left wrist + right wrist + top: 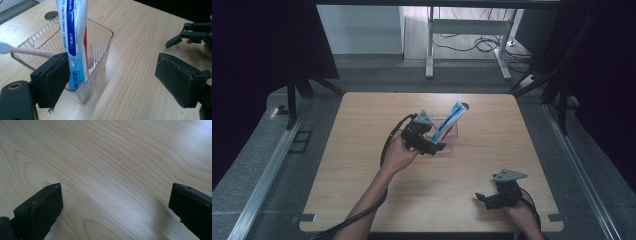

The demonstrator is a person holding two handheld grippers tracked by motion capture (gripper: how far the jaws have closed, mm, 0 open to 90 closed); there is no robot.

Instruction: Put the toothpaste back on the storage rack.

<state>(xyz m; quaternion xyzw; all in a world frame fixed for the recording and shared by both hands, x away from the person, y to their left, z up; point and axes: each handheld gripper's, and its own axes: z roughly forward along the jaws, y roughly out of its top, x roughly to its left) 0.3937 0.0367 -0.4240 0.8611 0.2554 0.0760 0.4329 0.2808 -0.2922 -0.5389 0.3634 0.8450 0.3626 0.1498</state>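
We have our left gripper (432, 144) at the near corner of the clear plastic bin (100, 50) in the middle of the counter (362, 190). Its jaws stand wide open and hold nothing; in the left gripper view one jaw sits just beside the lower end of the toothpaste tube (73, 37), the other well off to the side over bare wood.

The toothpaste tube stands in the bin, leaning, its upper end reaching above the rim. A pink toothbrush (32, 52) lies slanted in the same bin, its head sticking out over the far wall.

We judge the tube to be light and soft: it will dent and bend if squeezed hard, and its glossy skin may slip. Across the flat faces of the part above the rim seems the best place to take hold, where the bin wall is out of the way, using gentle pressure. The bin itself looks thin, stiff and light, so any sideways push on the tube could slide or tip it.

Our right gripper (484, 199) rests low near the front right corner of the counter, jaws spread wide and empty, with only wood grain between them in the right gripper view.
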